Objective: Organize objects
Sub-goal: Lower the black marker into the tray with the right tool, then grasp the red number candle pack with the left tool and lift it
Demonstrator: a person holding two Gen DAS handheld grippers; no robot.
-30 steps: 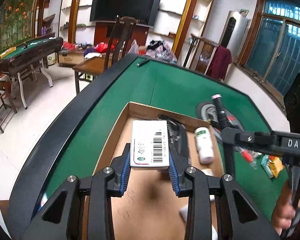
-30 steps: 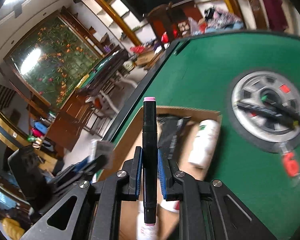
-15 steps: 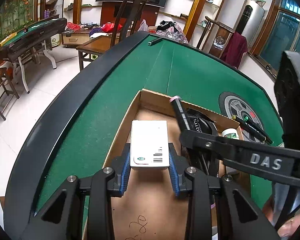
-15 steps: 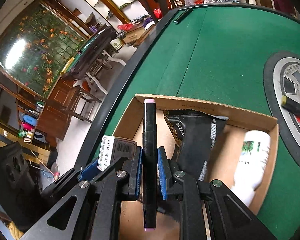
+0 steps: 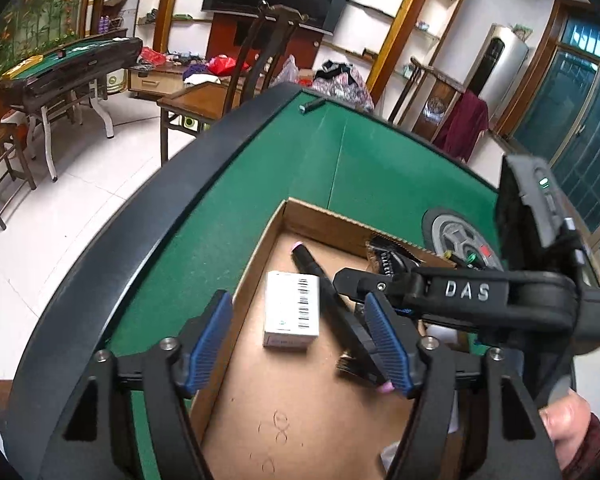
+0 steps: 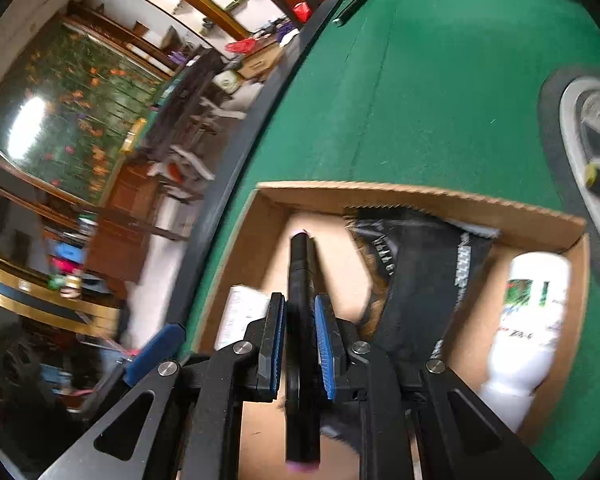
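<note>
Green felt covers the counter (image 5: 300, 168), w/ a black padded rim, and an open cardboard box (image 5: 324, 216) sits on it near that rim; behind are a TV, wall shelves and a 2nd green-topped table. Left hand-held gripper (image 5: 300, 338) hovers over the box w/ its blue pads spread apart; its jaws have just been opening, and the small white carton (image 5: 290, 312) w/ a barcode lies flat on the box floor between them, touching neither pad. Right hand-held gripper (image 6: 299, 346) is closed tight on a black marker (image 6: 300, 280) w/ pink end caps, gripped around mid-barrel; the marker runs along the fingers, far tip low inside the box, just beside the carton's right edge. In the left wrist view the marker (image 5: 324, 284) slants across the box floor next to the carton; whether it touches the cardboard, can't tell. Also in the box: a black foil packet (image 6: 420, 280) against the far wall and a white bottle (image 6: 532, 312) lying on its side at the right end. A round grey disc (image 5: 456, 236) is set in the felt past the box, w/ a few pens on it.
</note>
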